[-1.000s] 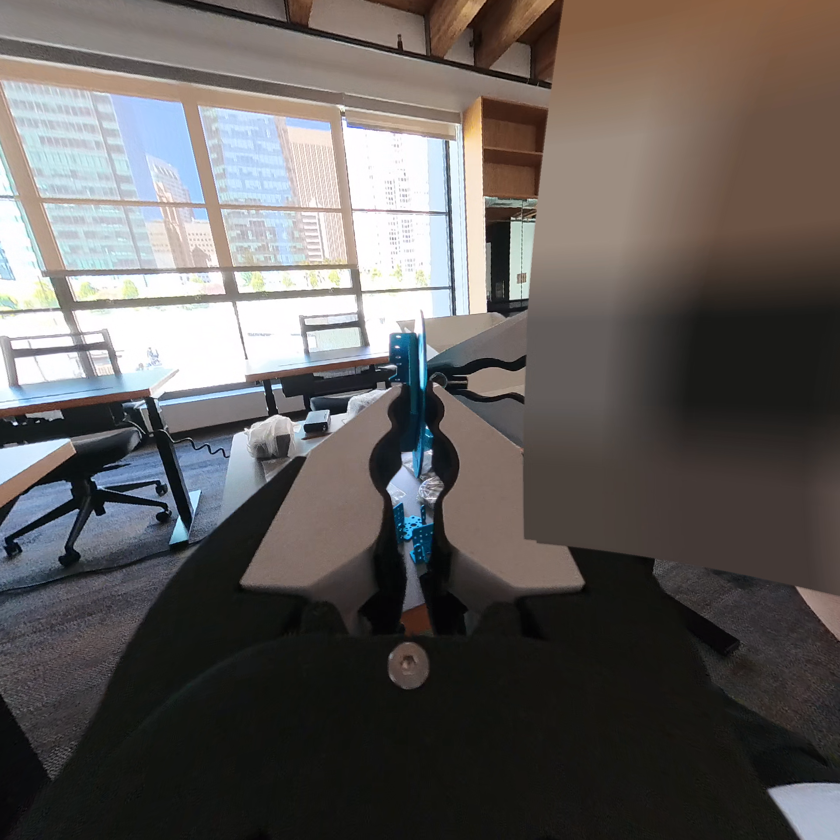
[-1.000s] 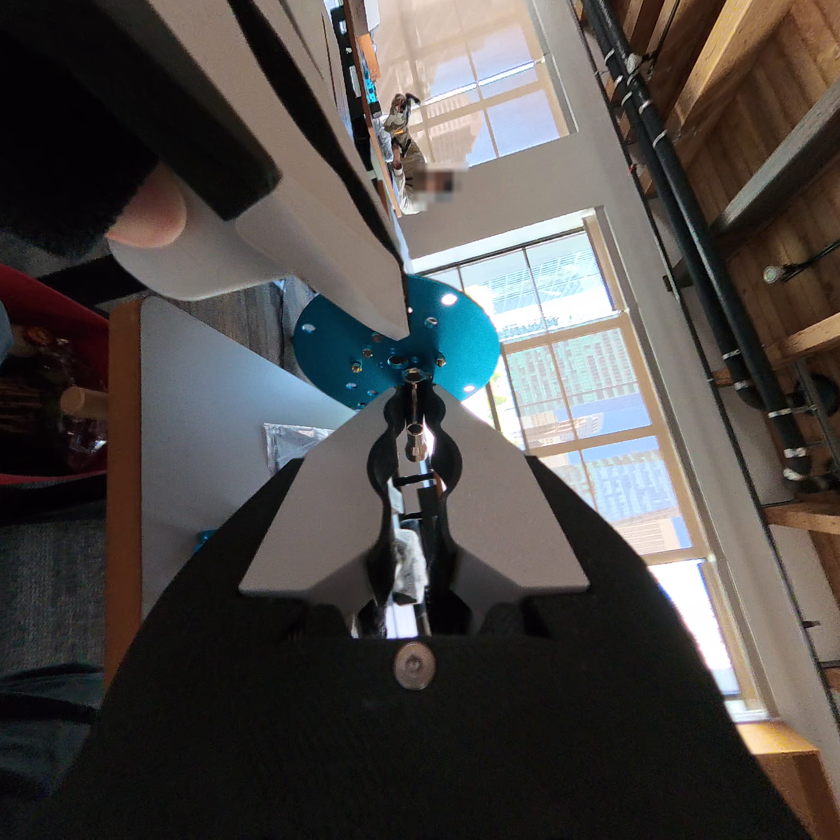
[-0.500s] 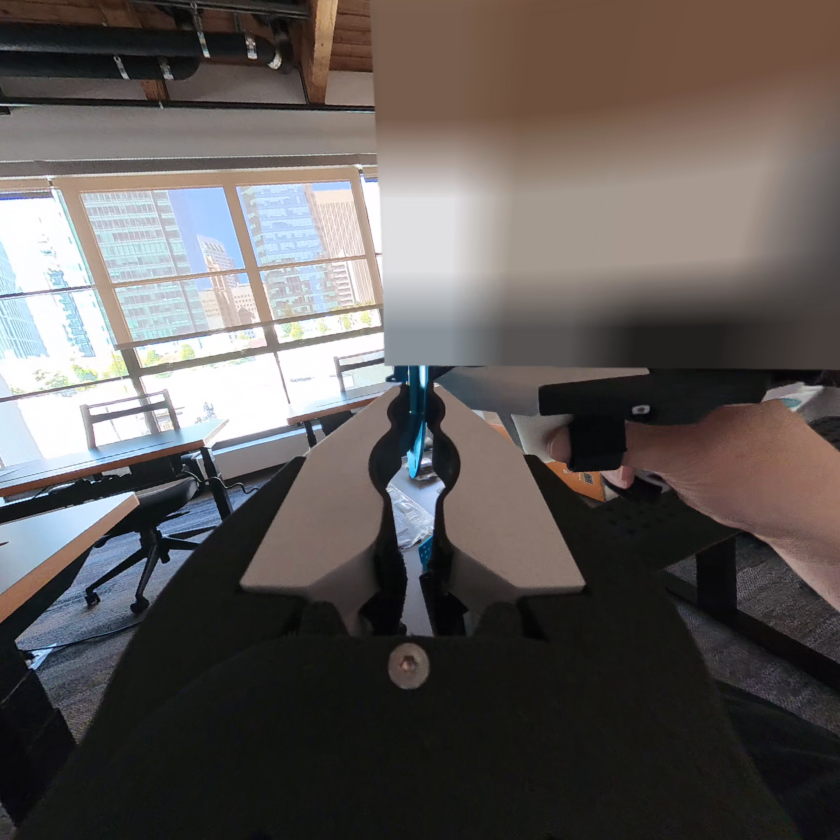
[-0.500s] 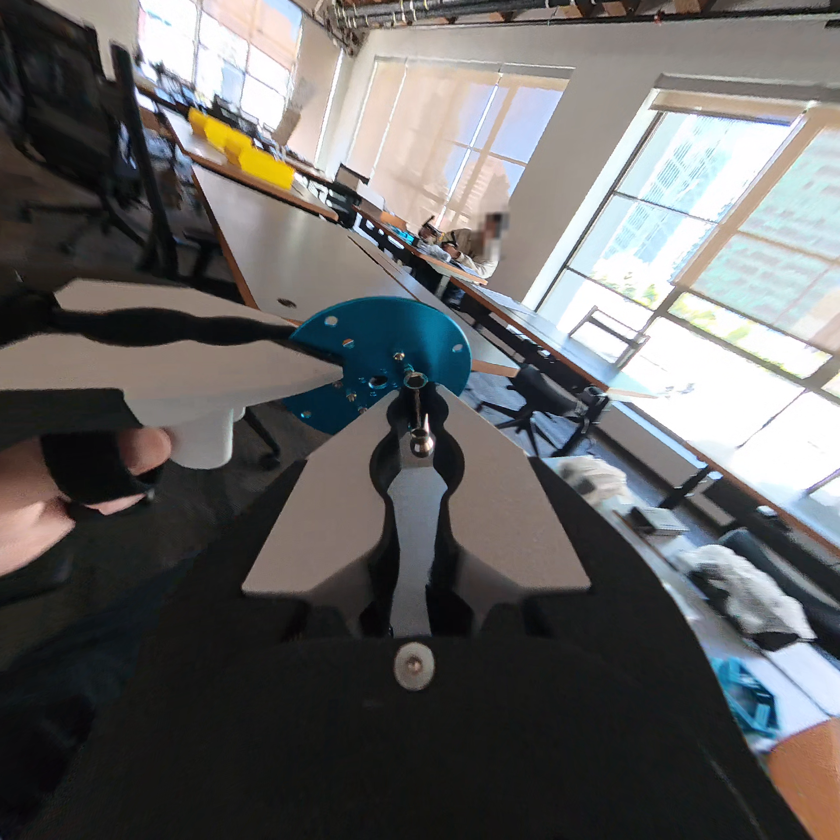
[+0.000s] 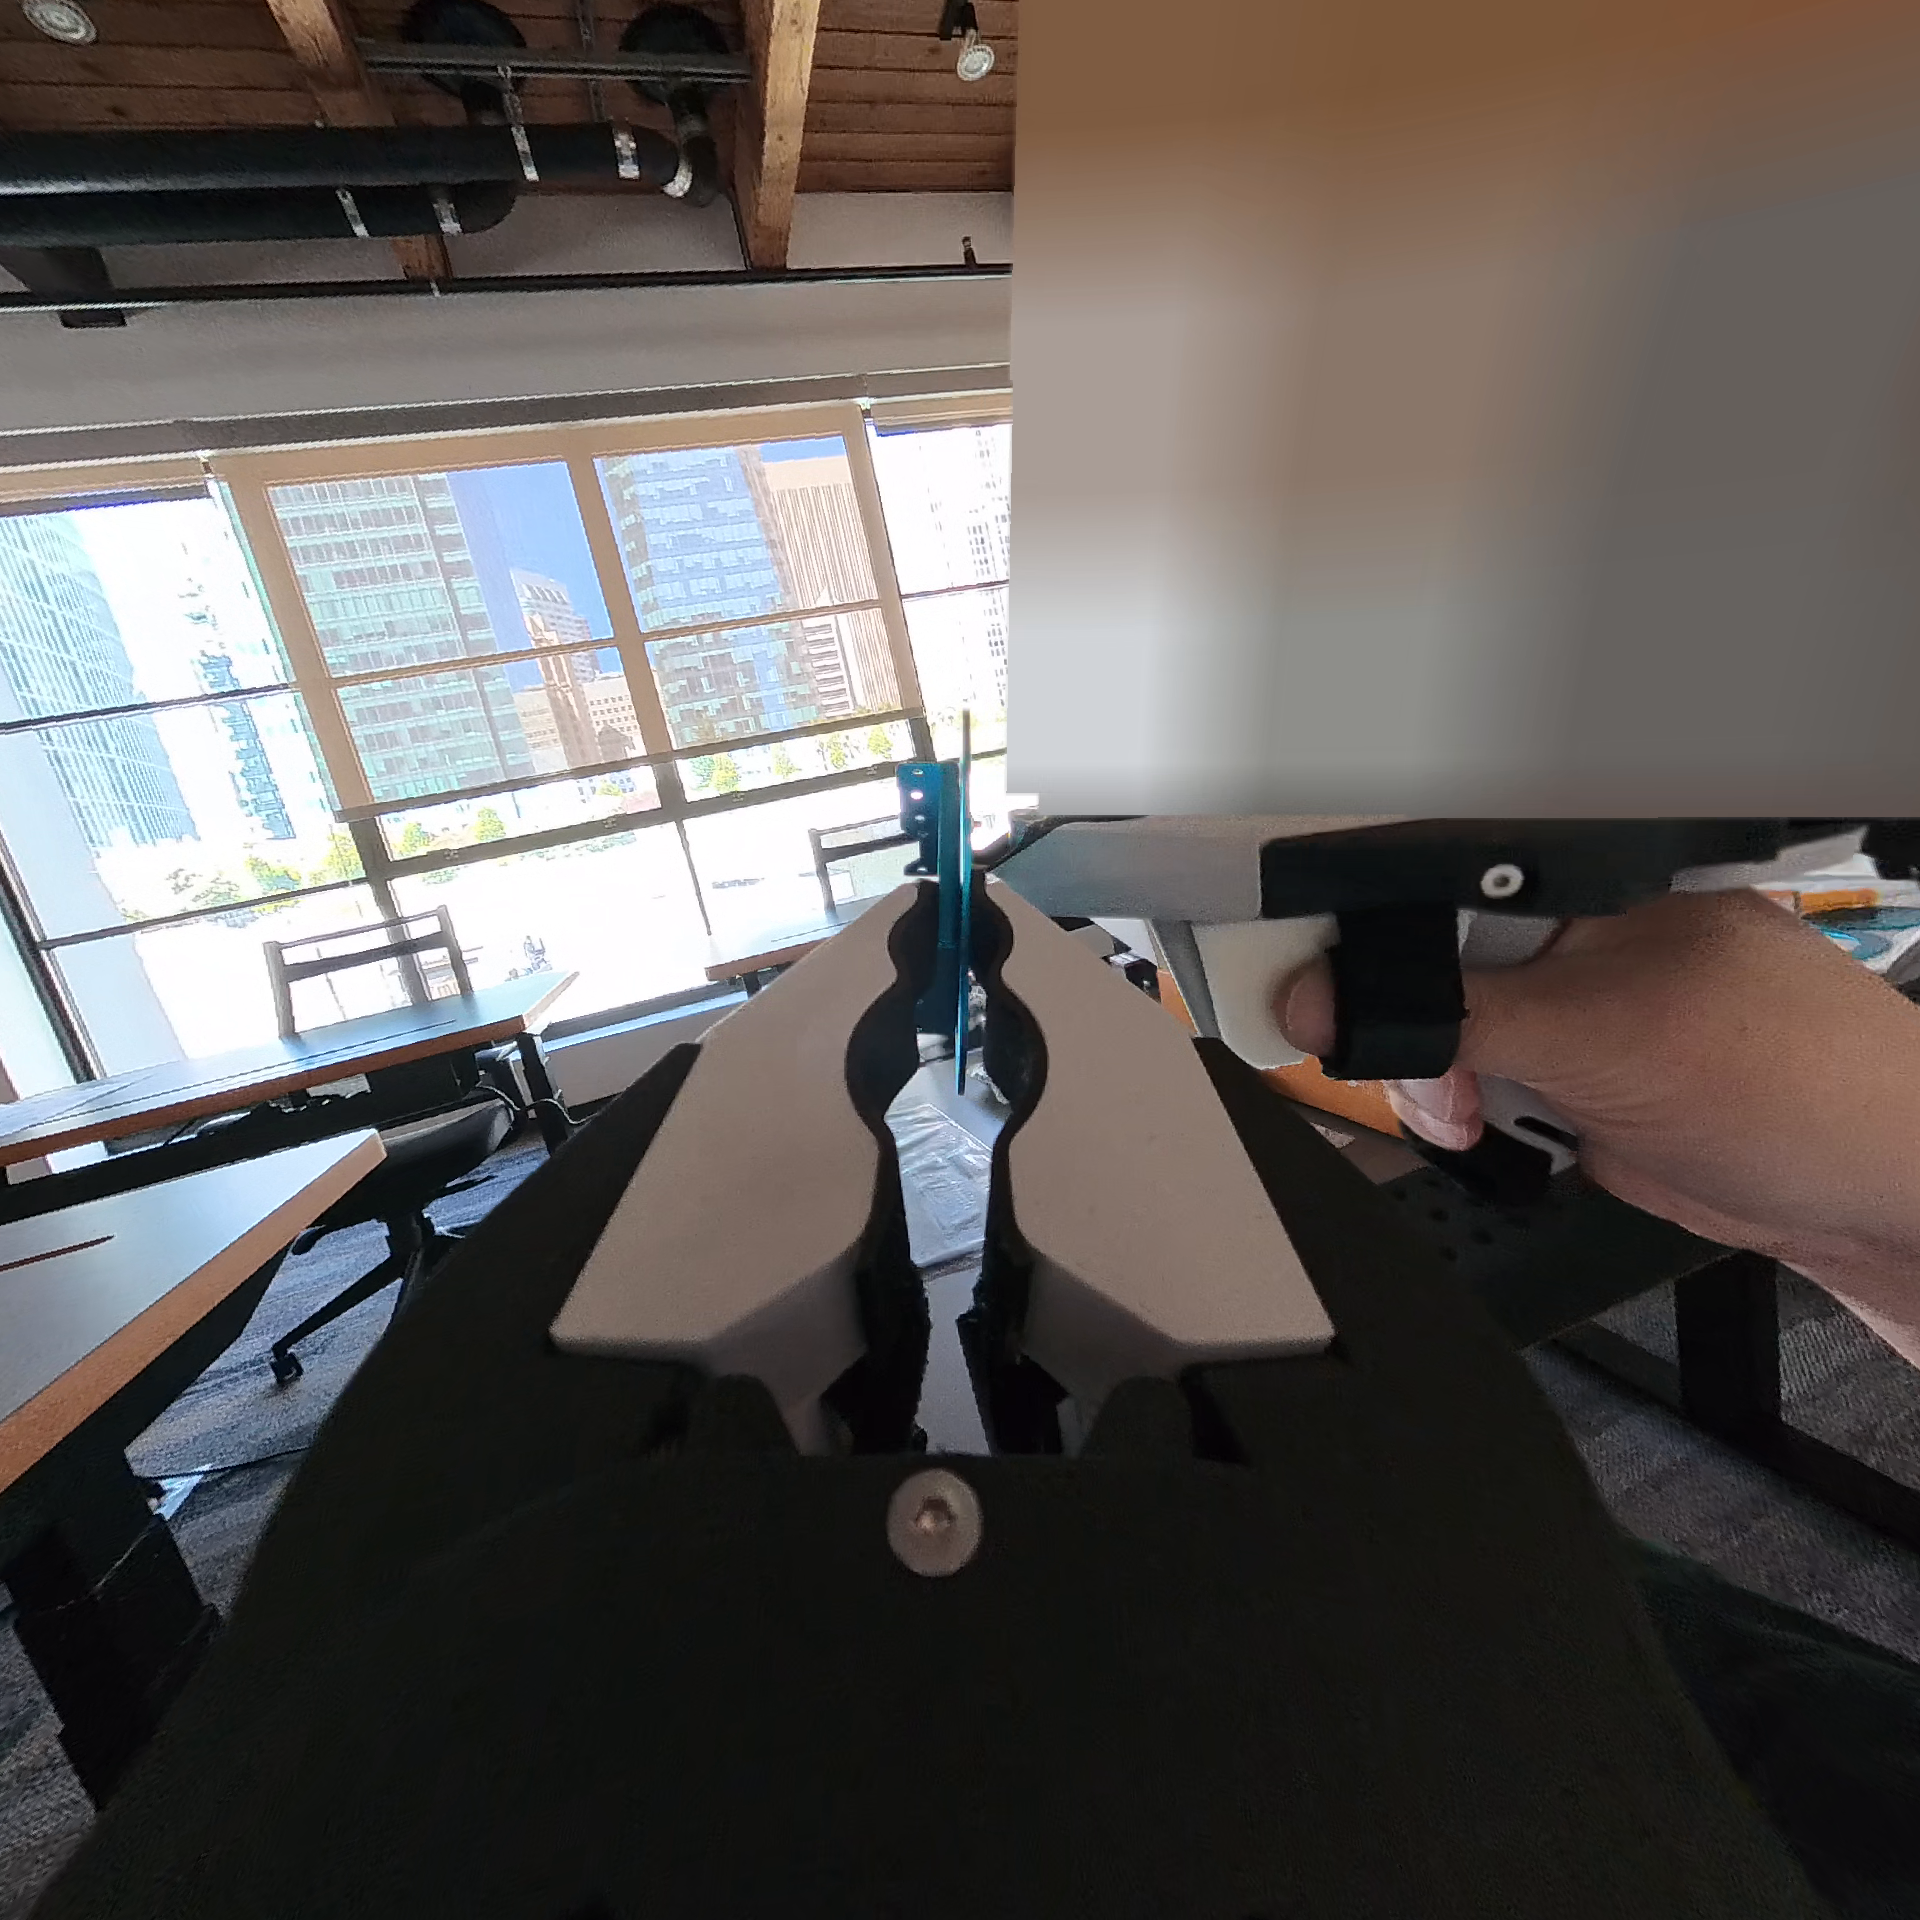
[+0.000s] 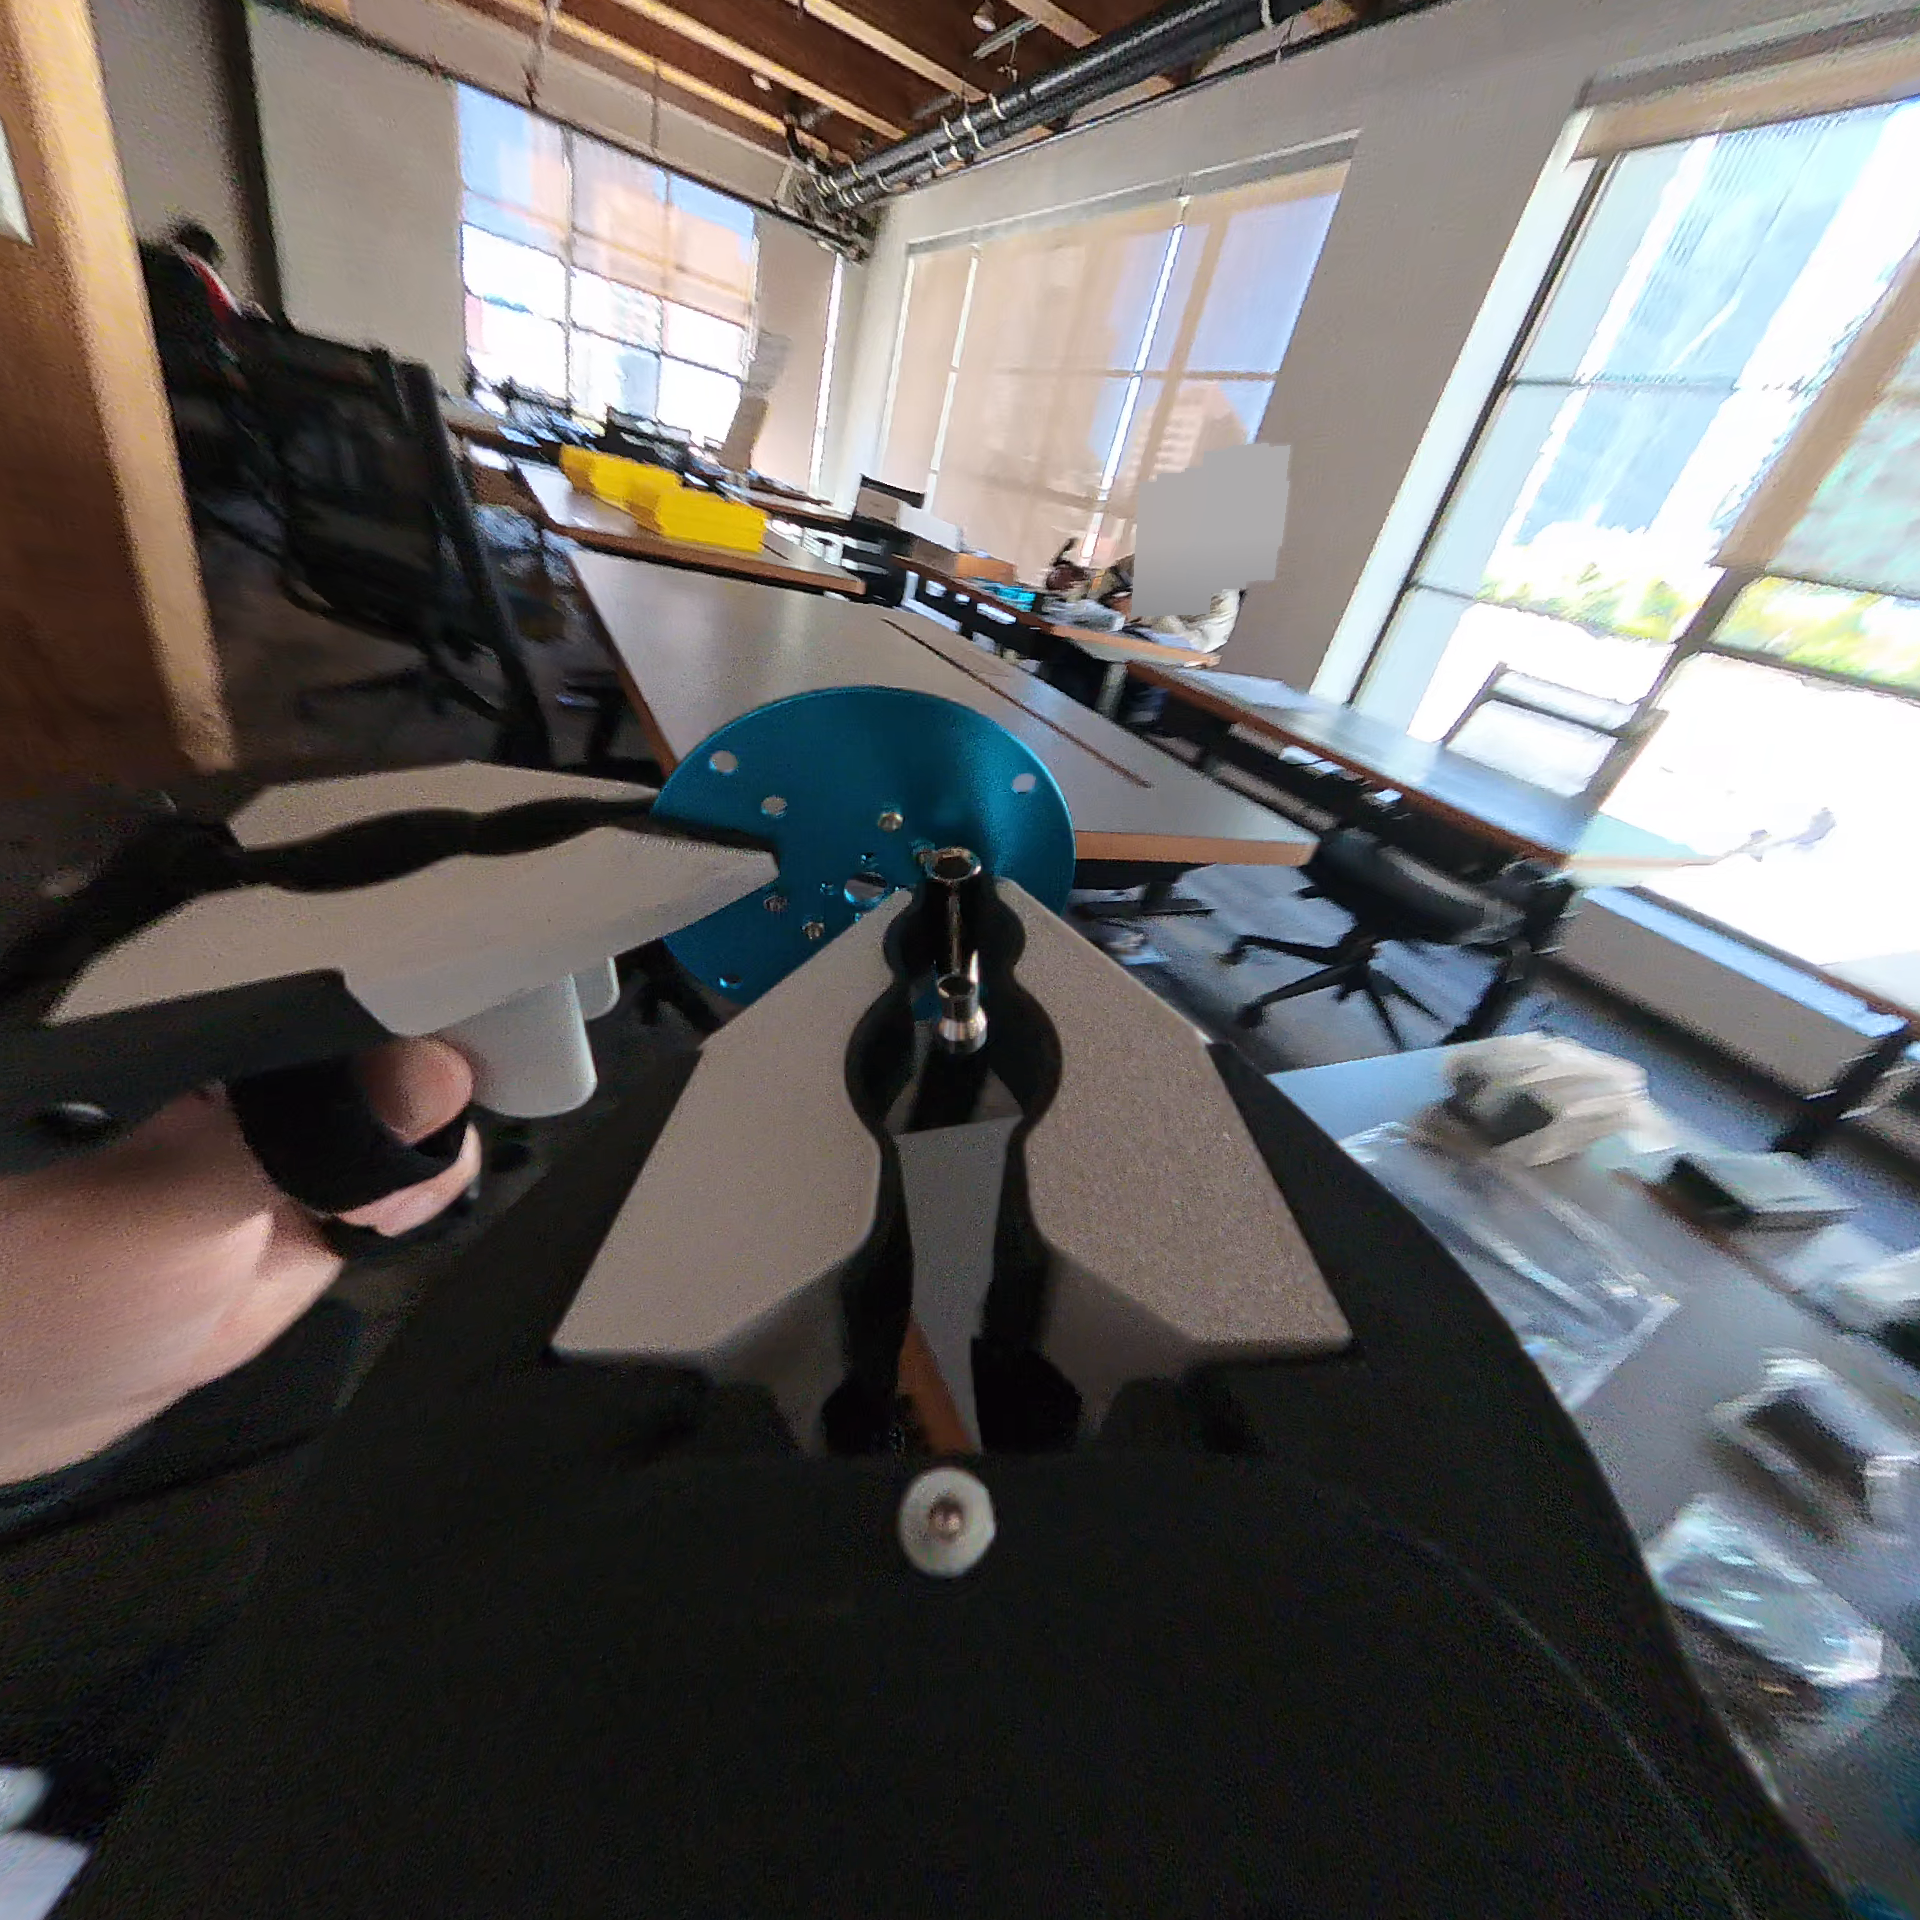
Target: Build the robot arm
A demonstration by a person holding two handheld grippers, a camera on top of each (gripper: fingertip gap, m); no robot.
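Blue metal disc, drilled with small holes, is up in the air between the two tools, well above the desks. Seen from the left wrist it is edge-on, with a small blue bracket fixed to its far face near the top.

Largest in the room are the long grey desks with wooden edges, running back toward the tall windows. Yellow bins stand on a far desk; what is in them cannot be made out. Black office chairs sit by the desks, and on the near desk at the right lie clear plastic bags, blurred, their contents unclear.

The left gripper comes in from the side, a bare hand around its handle, its tongs pinching the disc by the rim. The right gripper has its tongs pressed on a small silver socket driver, whose open end sits right at the disc's face just beside the centre hole; whether it touches cannot be told.
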